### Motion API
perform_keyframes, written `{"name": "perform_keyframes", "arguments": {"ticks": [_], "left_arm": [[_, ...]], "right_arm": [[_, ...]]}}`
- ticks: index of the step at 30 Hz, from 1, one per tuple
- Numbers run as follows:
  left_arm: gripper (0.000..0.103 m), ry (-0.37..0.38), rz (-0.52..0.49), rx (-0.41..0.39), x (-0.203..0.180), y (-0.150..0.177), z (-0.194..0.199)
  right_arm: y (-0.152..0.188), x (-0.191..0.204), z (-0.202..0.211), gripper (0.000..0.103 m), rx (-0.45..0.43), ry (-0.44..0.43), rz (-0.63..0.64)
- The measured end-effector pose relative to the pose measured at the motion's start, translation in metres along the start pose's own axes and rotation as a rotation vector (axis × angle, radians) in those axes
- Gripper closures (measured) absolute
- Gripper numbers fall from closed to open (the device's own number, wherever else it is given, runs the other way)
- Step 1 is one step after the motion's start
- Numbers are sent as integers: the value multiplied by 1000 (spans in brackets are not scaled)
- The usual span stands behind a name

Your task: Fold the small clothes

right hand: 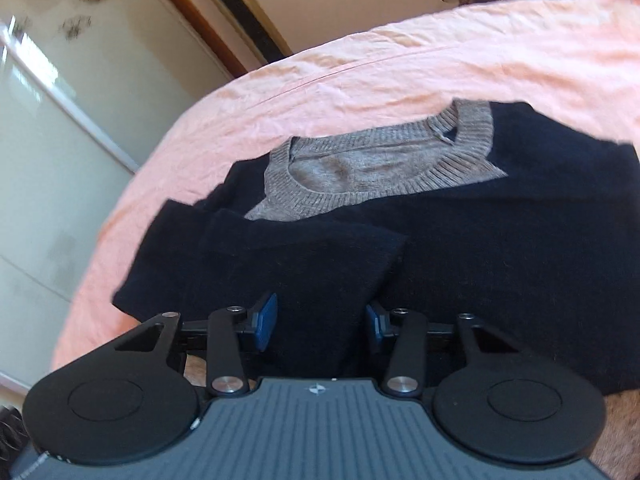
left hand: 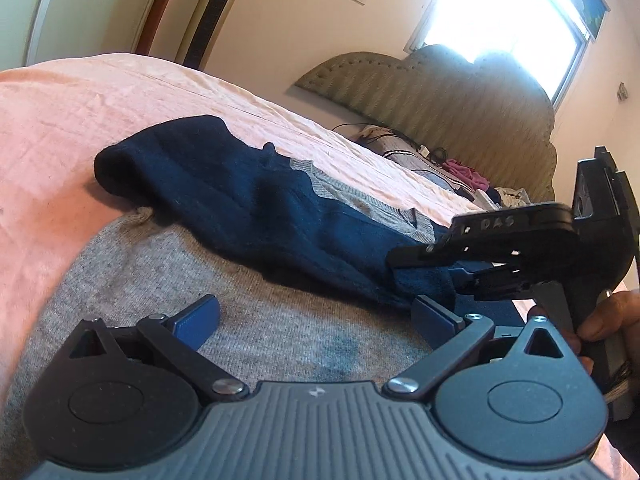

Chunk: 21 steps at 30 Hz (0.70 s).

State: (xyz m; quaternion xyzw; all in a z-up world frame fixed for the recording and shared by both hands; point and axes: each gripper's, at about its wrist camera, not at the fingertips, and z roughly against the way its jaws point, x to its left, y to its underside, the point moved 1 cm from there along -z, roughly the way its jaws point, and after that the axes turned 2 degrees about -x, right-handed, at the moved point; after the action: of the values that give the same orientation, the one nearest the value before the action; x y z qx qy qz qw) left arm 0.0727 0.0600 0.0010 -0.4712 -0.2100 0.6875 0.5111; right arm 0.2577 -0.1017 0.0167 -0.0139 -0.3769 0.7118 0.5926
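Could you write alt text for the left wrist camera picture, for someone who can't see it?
A grey and navy sweater lies on a pink bedsheet, seen from just behind the left hand-held gripper, whose blue-padded fingers are spread open over the grey knit. At right, the right hand-held gripper pinches a navy sleeve. A padded headboard and bright window sit behind.

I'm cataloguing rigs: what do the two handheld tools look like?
Both match: the left tool and right tool have black linkage arms with silver pivot screws, blue finger pads, round black discs and a ribbed grey body bearing a small logo. The right tool's side shows "DAS" lettering.
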Motion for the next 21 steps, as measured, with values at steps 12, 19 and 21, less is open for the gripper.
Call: {"name": "perform_keyframes", "arguments": {"ticks": [12, 19, 21], "left_arm": [[0, 4, 5, -3, 2, -1, 2], [0, -12, -6, 1, 0, -3, 5], [0, -19, -31, -4, -3, -17, 10]], "right_arm": [[-45, -66, 97, 91, -124, 116, 55], [-12, -109, 71, 81, -85, 156, -54], [-10, -113, 75, 51, -130, 159, -72]]}}
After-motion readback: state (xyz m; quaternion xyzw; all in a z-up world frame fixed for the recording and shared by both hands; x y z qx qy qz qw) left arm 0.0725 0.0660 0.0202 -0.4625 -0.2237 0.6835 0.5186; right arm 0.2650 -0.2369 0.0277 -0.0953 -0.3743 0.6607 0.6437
